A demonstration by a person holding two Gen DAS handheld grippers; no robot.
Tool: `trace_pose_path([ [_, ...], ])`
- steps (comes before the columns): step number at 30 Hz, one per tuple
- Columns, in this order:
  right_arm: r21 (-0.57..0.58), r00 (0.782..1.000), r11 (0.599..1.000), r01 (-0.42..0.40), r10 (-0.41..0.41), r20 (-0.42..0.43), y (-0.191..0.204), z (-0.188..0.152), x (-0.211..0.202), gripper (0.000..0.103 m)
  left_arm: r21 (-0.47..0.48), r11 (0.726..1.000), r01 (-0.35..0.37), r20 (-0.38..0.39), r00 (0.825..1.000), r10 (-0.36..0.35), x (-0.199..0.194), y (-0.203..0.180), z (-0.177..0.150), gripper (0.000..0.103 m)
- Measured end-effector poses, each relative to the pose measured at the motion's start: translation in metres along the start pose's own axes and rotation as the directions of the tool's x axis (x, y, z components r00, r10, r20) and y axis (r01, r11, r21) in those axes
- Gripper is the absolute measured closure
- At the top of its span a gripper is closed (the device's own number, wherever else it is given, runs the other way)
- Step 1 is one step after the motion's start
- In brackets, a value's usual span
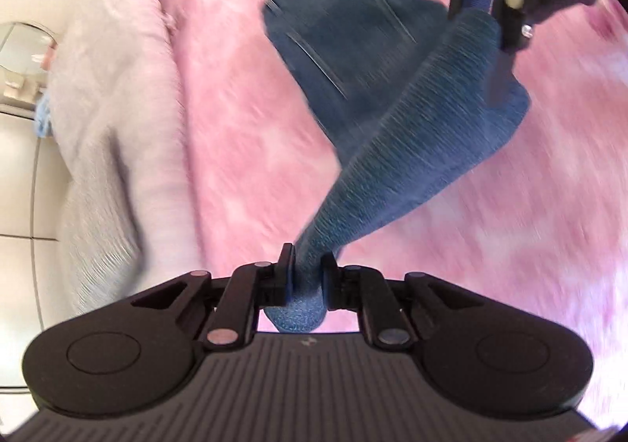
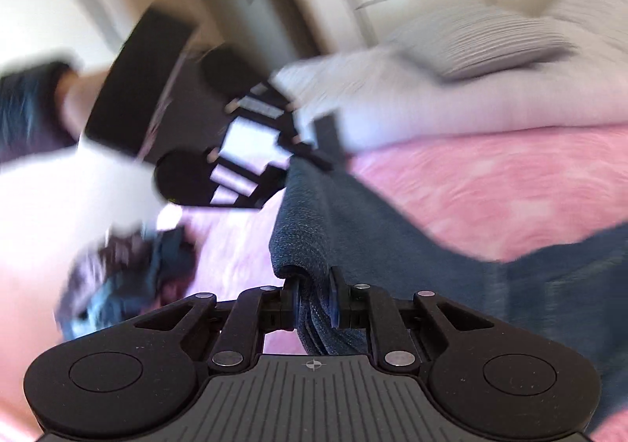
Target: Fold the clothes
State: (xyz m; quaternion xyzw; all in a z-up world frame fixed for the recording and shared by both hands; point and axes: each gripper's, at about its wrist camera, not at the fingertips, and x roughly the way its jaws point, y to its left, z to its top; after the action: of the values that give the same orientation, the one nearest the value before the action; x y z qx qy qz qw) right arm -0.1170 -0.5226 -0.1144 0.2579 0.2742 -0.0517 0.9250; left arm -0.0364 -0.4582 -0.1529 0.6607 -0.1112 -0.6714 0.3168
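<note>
Left wrist view: the left gripper (image 1: 307, 265) has its jaws clamped on a bunched edge of the dark blue ribbed knit garment (image 1: 396, 136), which hangs stretched above the fuzzy pink bed blanket (image 1: 219, 120). The right gripper (image 2: 314, 291) pinches another edge. Thin bites in thick cloth could slip under tension, dropping the fold crooked.

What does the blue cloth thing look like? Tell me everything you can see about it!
The blue garment looks like a ribbed knit, dark blue with thin pale stripes on its hanging part. It is held up, stretched between two grippers: the left gripper pinches one bunched end, and the right gripper pinches another edge. The rest droops down over a fluffy pink blanket. The pictures are blurry, so what kind of clothing it is stays unclear.
</note>
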Motion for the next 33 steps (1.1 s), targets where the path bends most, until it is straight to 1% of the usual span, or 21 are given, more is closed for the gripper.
trace_pose_path([
  [2,0.065,0.998,0.998,0.019,-0.022,0.056,-0.035,0.015,-0.03,0.089,0.003,1.0,-0.025,0.019,1.0,0.025,0.001,0.022,0.041,0.093],
  [4,0.13,0.994,0.991,0.026,-0.04,0.101,-0.072,0.022,-0.056,0.089,-0.009,0.999,-0.03,0.038,0.999,0.031,0.014,0.044,0.087,0.093],
  [6,0.197,0.989,0.98,0.036,-0.064,0.136,-0.115,0.023,-0.079,0.089,-0.001,1.0,-0.031,0.049,0.998,0.031,0.035,0.057,0.133,0.092],
  [9,0.308,0.983,0.95,0.047,-0.099,0.157,-0.183,0.015,-0.105,0.089,0.012,1.0,-0.01,0.058,0.998,0.01,0.082,0.071,0.201,0.092],
  [10,0.349,0.981,0.936,0.048,-0.11,0.159,-0.206,0.009,-0.111,0.089,-0.001,1.0,0.004,0.056,0.998,-0.004,0.101,0.075,0.221,0.09],
  [12,0.446,0.98,0.894,0.044,-0.124,0.153,-0.255,-0.003,-0.115,0.089,-0.034,0.999,0.033,0.05,0.998,-0.031,0.14,0.083,0.258,0.084],
  [14,0.535,0.981,0.844,0.037,-0.132,0.14,-0.304,-0.015,-0.116,0.089,-0.126,0.99,0.06,0.03,0.998,-0.056,0.176,0.09,0.286,0.08],
  [15,0.569,0.983,0.822,0.035,-0.131,0.129,-0.326,-0.023,-0.113,0.089,-0.169,0.983,0.064,0.027,0.998,-0.06,0.187,0.092,0.293,0.079],
  [18,0.676,0.989,0.734,0.064,-0.139,0.057,-0.389,-0.046,-0.108,0.088,-0.29,0.954,0.082,0.015,0.997,-0.081,0.199,0.096,0.297,0.077],
  [20,0.706,0.99,0.7,0.105,-0.144,-0.004,-0.411,-0.051,-0.113,0.081,-0.381,0.92,0.087,0.01,0.996,-0.09,0.197,0.1,0.285,0.074],
  [21,0.709,0.989,0.695,0.119,-0.147,-0.022,-0.418,-0.052,-0.117,0.081,-0.428,0.9,0.088,0.005,0.995,-0.096,0.196,0.101,0.276,0.07],
  [23,0.665,0.985,0.732,0.146,-0.171,-0.028,-0.412,-0.045,-0.132,0.081,-0.517,0.852,0.085,-0.023,0.993,-0.113,0.197,0.101,0.257,0.069],
  [24,0.636,0.982,0.754,0.165,-0.188,-0.032,-0.407,-0.04,-0.138,0.081,-0.563,0.823,0.082,-0.037,0.992,-0.124,0.197,0.1,0.248,0.069],
  [26,0.58,0.974,0.79,0.2,-0.222,-0.033,-0.399,-0.031,-0.144,0.081,-0.653,0.752,0.089,-0.05,0.986,-0.161,0.198,0.093,0.23,0.069],
  [28,0.533,0.97,0.817,0.22,-0.242,-0.029,-0.393,-0.022,-0.143,0.08,-0.715,0.693,0.095,-0.063,0.978,-0.2,0.202,0.082,0.214,0.069],
  [30,0.513,0.976,0.835,0.198,-0.218,-0.023,-0.396,-0.016,-0.13,0.08,-0.75,0.654,0.094,-0.074,0.972,-0.224,0.207,0.068,0.201,0.069],
  [31,0.511,0.977,0.837,0.196,-0.209,-0.033,-0.399,-0.014,-0.12,0.079,-0.763,0.64,0.094,-0.078,0.969,-0.236,0.21,0.06,0.196,0.069],
  [32,0.51,0.977,0.836,0.203,-0.206,-0.05,-0.403,-0.015,-0.11,0.072,-0.775,0.625,0.095,-0.082,0.965,-0.248,0.214,0.052,0.191,0.069],
  [33,0.509,0.977,0.835,0.21,-0.204,-0.067,-0.406,-0.016,-0.099,0.072,-0.785,0.612,0.097,-0.083,0.963,-0.258,0.217,0.044,0.187,0.069],
])
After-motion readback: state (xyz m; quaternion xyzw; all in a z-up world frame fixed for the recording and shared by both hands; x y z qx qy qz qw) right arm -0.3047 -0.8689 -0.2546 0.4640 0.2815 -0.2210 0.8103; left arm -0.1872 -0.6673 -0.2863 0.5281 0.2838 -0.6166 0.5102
